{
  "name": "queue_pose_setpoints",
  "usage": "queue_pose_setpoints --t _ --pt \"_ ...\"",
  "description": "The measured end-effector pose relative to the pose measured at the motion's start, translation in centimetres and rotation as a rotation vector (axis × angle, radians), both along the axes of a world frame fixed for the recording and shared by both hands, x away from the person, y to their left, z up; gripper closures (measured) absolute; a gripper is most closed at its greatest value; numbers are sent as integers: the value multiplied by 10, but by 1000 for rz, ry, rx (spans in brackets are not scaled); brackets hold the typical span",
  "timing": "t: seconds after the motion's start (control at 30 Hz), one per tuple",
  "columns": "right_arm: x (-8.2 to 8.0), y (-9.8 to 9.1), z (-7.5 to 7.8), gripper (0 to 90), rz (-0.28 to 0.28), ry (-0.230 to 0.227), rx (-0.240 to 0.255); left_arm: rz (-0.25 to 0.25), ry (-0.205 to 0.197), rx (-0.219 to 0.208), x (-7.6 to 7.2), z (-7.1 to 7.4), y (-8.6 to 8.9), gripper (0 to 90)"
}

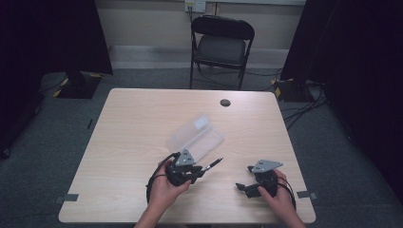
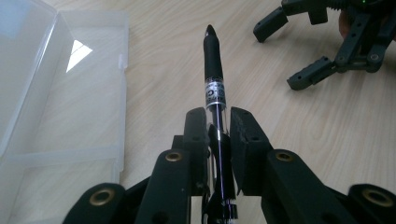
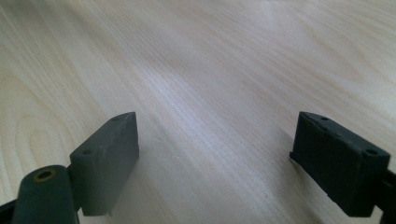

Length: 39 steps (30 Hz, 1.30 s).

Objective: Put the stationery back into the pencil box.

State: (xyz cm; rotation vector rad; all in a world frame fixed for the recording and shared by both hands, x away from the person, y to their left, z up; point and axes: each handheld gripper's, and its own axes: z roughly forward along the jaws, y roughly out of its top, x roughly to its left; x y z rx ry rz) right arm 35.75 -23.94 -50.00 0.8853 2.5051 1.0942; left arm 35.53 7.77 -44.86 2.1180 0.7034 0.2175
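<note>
One rectangular table with a pale wood-grain laminate top [image 1: 142, 190], rounded corners, one dark round grommet [image 1: 225, 102] near the far edge, right of centre.
One black folding metal chair with a padded seat [image 1: 221, 45] on the floor beyond the far edge.
One clear, frosted plastic hinged box [image 1: 195, 137], lid open, thin-walled, rectangular, roughly mid-table, slightly toward the near edge. In the left gripper view its tray sits at the left with a raised dividing rib [image 2: 60, 154].
Two black hand-held grippers, each with a grey three-cornered plate on top, both near the near edge: left gripper [image 1: 202, 169] just in front of the box's near end, right gripper [image 1: 244, 178] toward the near right corner, well apart from the box.
One slim black-and-clear plastic pen with a black ribbed grip and a printed label band [image 2: 214, 70].
Left fingers [image 2: 196, 135] clamped on the pen's clear barrel; pen sticks out ahead, tip toward the right gripper.
Right fingers [image 3: 109, 154] spread wide, flat matte pads, nothing between them.
</note>
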Motion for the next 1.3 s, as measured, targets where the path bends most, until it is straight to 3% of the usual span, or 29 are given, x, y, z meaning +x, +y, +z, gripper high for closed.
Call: queue_pose_setpoints --t 0.63,0.7,0.73,0.77,0.9,0.93,1.3 --pt "0 0 0 137 1 -1 0 42 2 -27 23 4 -5 775" --pt "0 0 0 137 0 0 0 46 2 -9 24 5 -5 775" --pt "0 0 0 138 1 0 0 48 3 -28 26 4 -5 775" --pt "0 0 0 137 0 0 0 48 5 -11 27 5 -5 774" --pt "0 0 0 138 1 -1 0 56 7 -21 31 3 -5 775" --pt "0 0 0 137 0 0 0 69 8 -5 32 3 -5 775" --pt "0 0 0 137 0 0 0 92 7 2 41 0 -4 775"
